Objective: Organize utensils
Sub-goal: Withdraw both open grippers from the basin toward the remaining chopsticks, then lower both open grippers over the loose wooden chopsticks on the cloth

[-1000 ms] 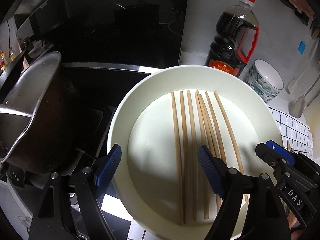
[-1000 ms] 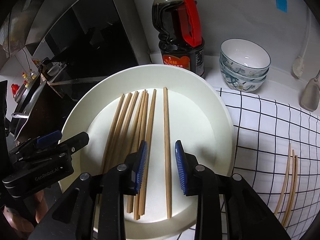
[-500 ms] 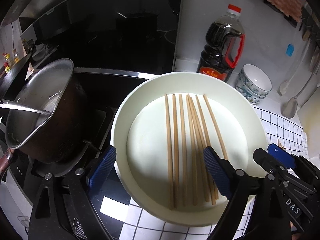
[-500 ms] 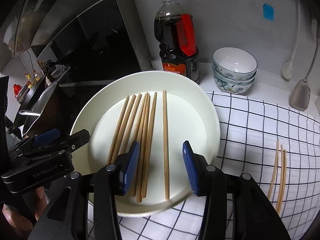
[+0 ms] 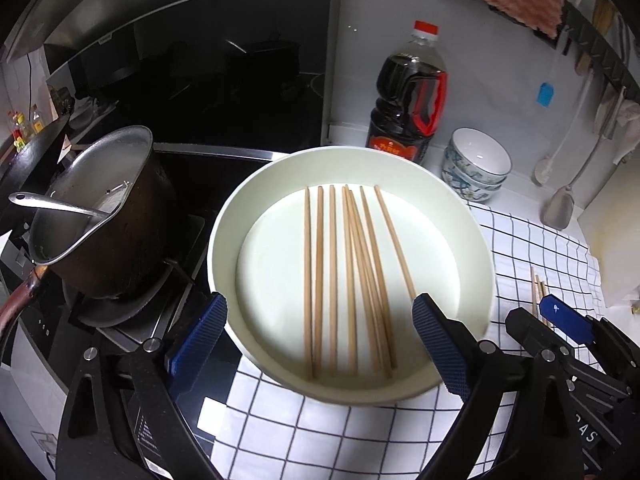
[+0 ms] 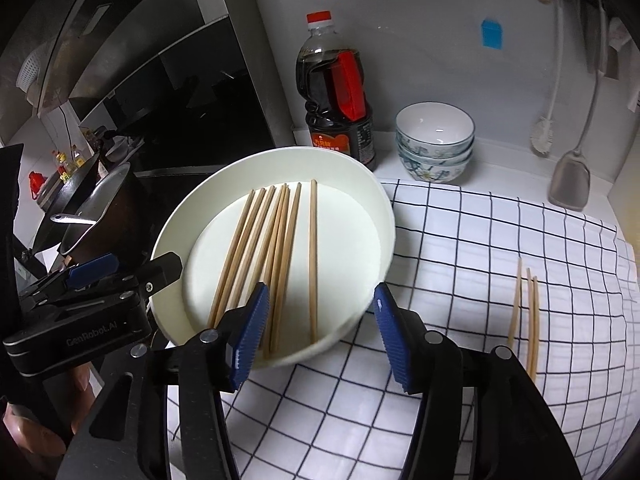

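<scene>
Checked cloth covers the counter (image 6: 500, 240) beside the stove. Seven chopsticks (image 5: 348, 276) lie in the white plate (image 5: 224, 240); three more chopsticks (image 6: 528, 308) wait on the cloth toward the counter's right edge. Left hand-held gripper (image 5: 320, 340) and right hand-held gripper (image 6: 320, 336) have just been opening, nothing between their jaws. Next, probably: fetch those three.

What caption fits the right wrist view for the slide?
Open right gripper above a white plate of chopsticks, three more chopsticks on the checked cloth.
</scene>
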The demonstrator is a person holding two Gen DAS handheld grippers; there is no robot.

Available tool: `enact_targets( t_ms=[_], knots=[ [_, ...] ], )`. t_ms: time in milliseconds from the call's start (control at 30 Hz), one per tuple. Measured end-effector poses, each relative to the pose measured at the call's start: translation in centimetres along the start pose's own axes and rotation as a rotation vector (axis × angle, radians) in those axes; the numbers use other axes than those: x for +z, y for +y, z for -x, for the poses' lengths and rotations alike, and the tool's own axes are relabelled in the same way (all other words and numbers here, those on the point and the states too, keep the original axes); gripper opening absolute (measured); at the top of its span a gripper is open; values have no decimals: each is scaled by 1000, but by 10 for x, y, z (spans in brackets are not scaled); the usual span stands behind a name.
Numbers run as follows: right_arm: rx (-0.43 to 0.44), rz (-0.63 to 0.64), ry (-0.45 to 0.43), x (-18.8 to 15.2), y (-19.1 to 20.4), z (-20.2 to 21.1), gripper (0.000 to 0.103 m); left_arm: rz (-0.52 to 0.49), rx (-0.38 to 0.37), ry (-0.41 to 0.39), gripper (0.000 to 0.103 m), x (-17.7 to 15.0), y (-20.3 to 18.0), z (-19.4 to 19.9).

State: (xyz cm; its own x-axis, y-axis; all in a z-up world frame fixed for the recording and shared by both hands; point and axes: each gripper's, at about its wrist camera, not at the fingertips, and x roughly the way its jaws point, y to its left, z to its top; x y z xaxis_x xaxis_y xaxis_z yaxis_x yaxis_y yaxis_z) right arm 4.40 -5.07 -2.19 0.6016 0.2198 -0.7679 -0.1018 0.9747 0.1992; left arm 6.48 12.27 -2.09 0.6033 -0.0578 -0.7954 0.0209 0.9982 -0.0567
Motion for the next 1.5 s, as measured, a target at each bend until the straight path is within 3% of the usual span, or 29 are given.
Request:
enact_targets(
  t_ms=[400,733,1067,1500],
  knots=[
    [-10,-23,-28,-22,-34,38,56,-32,-11,-17,95,-19,-37,27],
    [-105,-102,-15,-56,-96,65,57,-101,-87,2,95,-34,-91,26],
    [-201,-227,13,-90,-162,78,57,-219,-165,64,95,-53,-159,5],
    [-235,-293,45,-113,-203,57,57,-313,-199,131,95,-77,-208,-31]
  ],
)
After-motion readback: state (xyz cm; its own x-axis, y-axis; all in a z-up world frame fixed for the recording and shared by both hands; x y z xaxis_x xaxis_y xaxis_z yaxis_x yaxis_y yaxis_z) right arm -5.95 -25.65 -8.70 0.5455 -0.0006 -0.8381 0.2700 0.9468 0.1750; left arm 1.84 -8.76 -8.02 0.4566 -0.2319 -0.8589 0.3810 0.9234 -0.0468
